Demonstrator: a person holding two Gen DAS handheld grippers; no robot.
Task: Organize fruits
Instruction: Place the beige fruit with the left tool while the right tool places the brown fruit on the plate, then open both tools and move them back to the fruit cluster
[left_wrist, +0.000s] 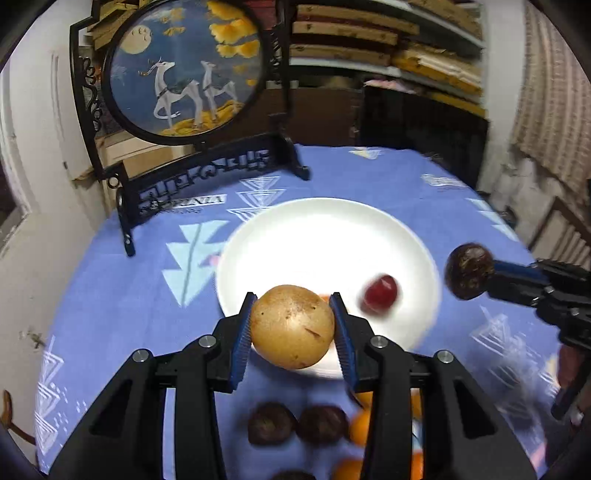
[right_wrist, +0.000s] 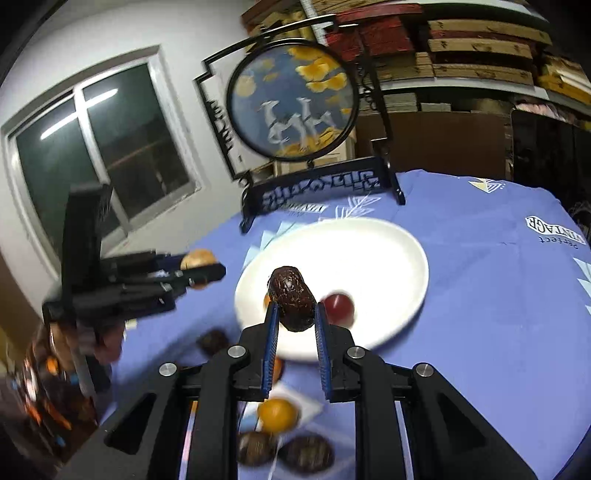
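Observation:
My left gripper (left_wrist: 293, 300) is shut on a round tan fruit (left_wrist: 291, 326) and holds it over the near rim of a white plate (left_wrist: 325, 229). A red fruit (left_wrist: 382, 293) lies on the plate's right side. At the right, my right gripper (left_wrist: 493, 275) comes in shut on a dark wrinkled fruit (left_wrist: 469, 271). In the right wrist view the right gripper (right_wrist: 296, 305) grips the dark fruit (right_wrist: 291, 299) above the plate (right_wrist: 369, 251), near the red fruit (right_wrist: 340, 306). The left gripper (right_wrist: 207, 273) carries the tan fruit (right_wrist: 197, 258) at the left.
Two dark fruits (left_wrist: 271, 422) and oranges (left_wrist: 360, 424) lie on the blue cloth near me, also an orange (right_wrist: 277, 415). A round deer screen on a black stand (left_wrist: 184, 70) stands at the table's far left. Stacked boards fill shelves behind.

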